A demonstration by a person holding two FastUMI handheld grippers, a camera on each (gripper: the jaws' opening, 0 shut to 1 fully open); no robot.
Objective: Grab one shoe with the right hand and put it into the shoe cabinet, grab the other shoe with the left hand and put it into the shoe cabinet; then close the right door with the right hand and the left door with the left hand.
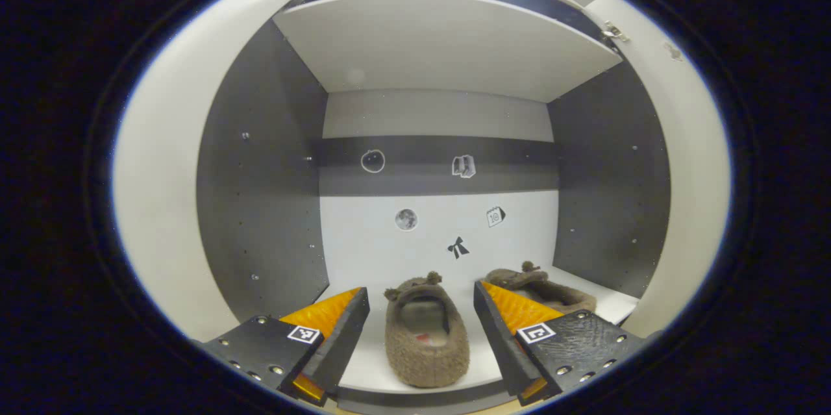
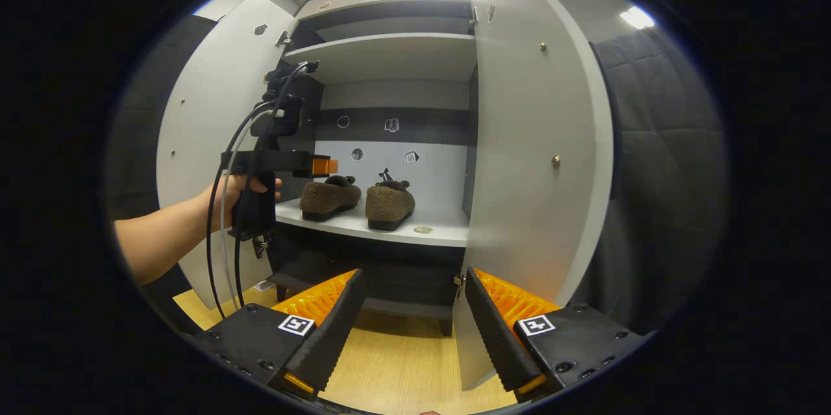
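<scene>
Left gripper view: shoe (image 1: 426, 332) on shelf (image 1: 370, 363) between open, clear jaws.

Readable marks: one number
A calendar sticker (image 1: 495, 216) on the cabinet's back wall (image 1: 363, 239) shows "10".

Ridged tongs (image 1: 422, 327) with square markers
</scene>
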